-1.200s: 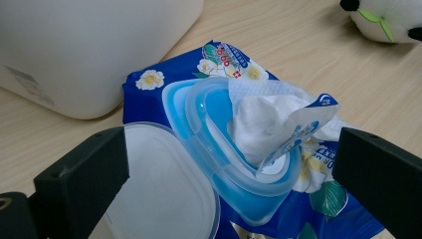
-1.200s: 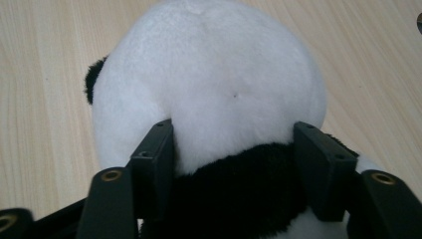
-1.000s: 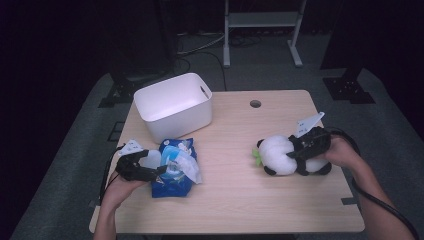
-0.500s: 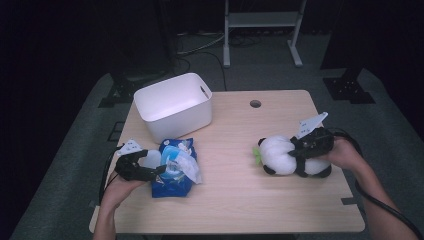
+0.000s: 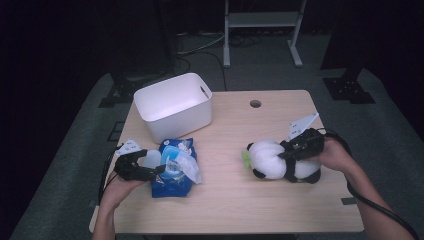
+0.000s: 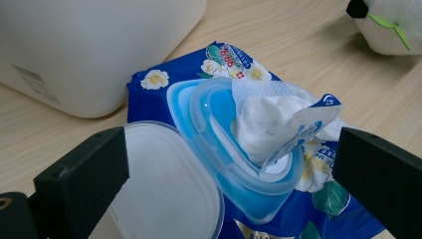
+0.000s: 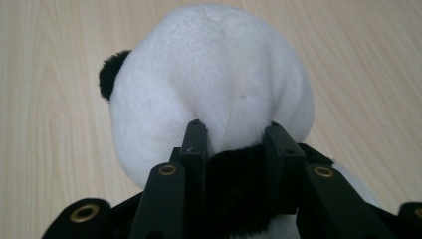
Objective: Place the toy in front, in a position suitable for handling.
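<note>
Plush, white and black, the toy panda (image 5: 280, 162) lay on the bench (image 5: 240, 205) at about 3 o'clock from the middle of the top, and the right tongs (image 5: 289, 153) had it from its 3 o'clock side. In the right gripper view the two jaws pressed into the black band of fur just behind the white head (image 7: 214, 84), having just been closing onto it, so the right tongs (image 7: 234, 144) stood narrow and holding the panda. One black ear (image 7: 110, 74) sat at 9 o'clock of the head there, and a small green leaf (image 5: 246, 159) stuck out at the panda's 9 o'clock end in the high view.

At about 9 o'clock on the bench lay a blue pack of wet wipes (image 5: 175, 167), its flowered wrapper flat on the wood. The left tongs (image 5: 150, 171) stood wide, one jaw on each side of the pack's flip lid (image 6: 159, 189), which lay open, with no pad pressing on anything. A crumpled white wipe (image 6: 268, 119) rose out of the blue opening ring.

At 12 o'clock of the pack stood a white plastic tub (image 5: 172, 105), near it; what showed of its inside was bare white.
</note>
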Available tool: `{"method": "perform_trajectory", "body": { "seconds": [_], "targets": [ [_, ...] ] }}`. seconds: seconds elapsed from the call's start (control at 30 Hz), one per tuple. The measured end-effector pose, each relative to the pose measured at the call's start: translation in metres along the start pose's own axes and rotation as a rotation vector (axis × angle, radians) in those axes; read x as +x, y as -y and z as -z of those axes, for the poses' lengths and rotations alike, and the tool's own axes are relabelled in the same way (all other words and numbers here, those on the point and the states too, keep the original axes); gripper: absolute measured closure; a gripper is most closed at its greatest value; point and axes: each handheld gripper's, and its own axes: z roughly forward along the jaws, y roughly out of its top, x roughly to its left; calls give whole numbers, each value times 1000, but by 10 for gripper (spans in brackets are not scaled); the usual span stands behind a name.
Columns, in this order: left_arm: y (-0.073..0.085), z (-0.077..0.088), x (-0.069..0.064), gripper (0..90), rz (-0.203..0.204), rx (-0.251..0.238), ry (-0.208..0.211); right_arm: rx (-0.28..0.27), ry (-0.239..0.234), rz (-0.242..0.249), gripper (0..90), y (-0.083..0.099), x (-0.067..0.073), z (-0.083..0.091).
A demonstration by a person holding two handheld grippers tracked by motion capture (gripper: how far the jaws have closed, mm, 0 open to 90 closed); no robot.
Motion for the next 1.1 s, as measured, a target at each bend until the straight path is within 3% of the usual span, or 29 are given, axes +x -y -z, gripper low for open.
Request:
{"method": "perform_trajectory", "body": {
  "seconds": [0.53, 0.9, 1.1],
  "targets": [
    [0, 0, 1, 2, -1, 2, 0, -13, -34, 21, 727, -24, 13, -8],
    [0, 1, 1, 2, 1, -2, 2, -13, -30, 64, 750, -57, 33, -10],
    [0, 2, 1, 2, 3, -3, 0, -19, -54, 69, 751, -71, 39, -13]
  ]
}}
